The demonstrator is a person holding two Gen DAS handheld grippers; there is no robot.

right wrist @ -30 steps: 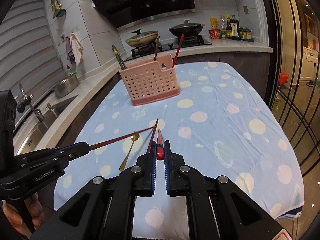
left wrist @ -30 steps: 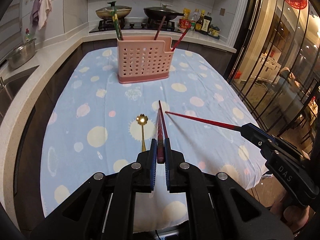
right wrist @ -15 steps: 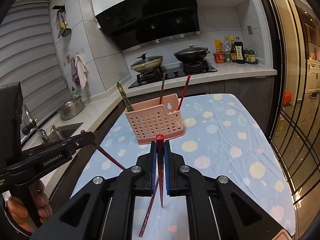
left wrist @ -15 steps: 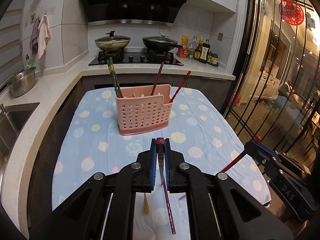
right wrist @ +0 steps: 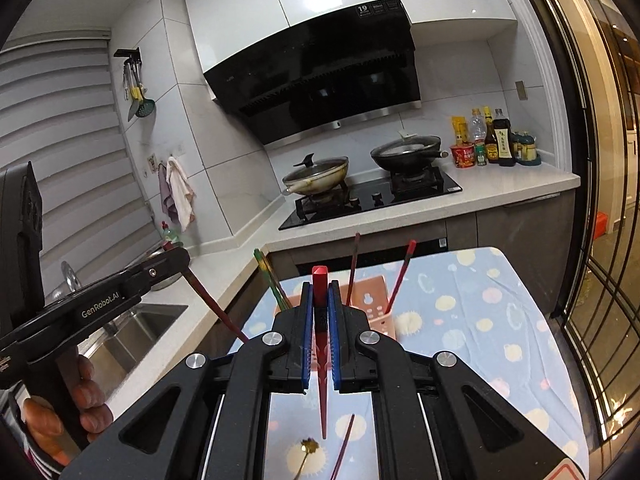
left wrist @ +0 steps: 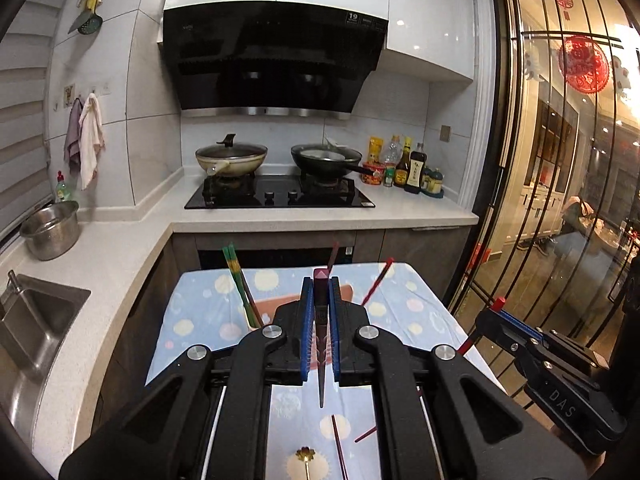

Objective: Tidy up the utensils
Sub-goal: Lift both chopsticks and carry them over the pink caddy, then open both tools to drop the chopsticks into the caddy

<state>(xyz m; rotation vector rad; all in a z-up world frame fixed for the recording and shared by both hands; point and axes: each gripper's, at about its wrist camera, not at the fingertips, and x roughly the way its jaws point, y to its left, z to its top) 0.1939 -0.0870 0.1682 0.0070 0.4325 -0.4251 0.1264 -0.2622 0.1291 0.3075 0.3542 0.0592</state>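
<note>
Both chopsticks have come off the counter [left wrist: 200, 300] within the last second: a second ago each lay nearly flat with its tip out over the spotted cloth, and now each stands close to upright, butt end up and point hanging down. The left hand-held gripper [left wrist: 320, 312] is clenched on a dark maroon chopstick [left wrist: 320, 360], whose blunt end pokes just above the blue pads while its tip hangs clear of the cloth. The right hand-held gripper [right wrist: 320, 312] grasps a brighter red chopstick [right wrist: 321, 380] the same way. The cameras have tilted up as well, so the stove and hood now fill the upper half of both views and the pink holder [right wrist: 374, 308] sits just beyond the fingertips, partly hidden behind them. It already carries a green pair [left wrist: 238, 284] at its left end and two reddish sticks (one dark, one bright) toward the right. Left on the cloth below are a gold spoon [left wrist: 306, 458] and at least one more chopstick [left wrist: 339, 446]; a short red piece beside it is too cropped to identify. My reading is that the pick-up is finished and the carry has begun: the sticks are oriented point-down for dropping into a compartment, and what remains is to bring each tip over the holder's rim before letting go. Which compartment each is meant for I cannot tell.
</note>
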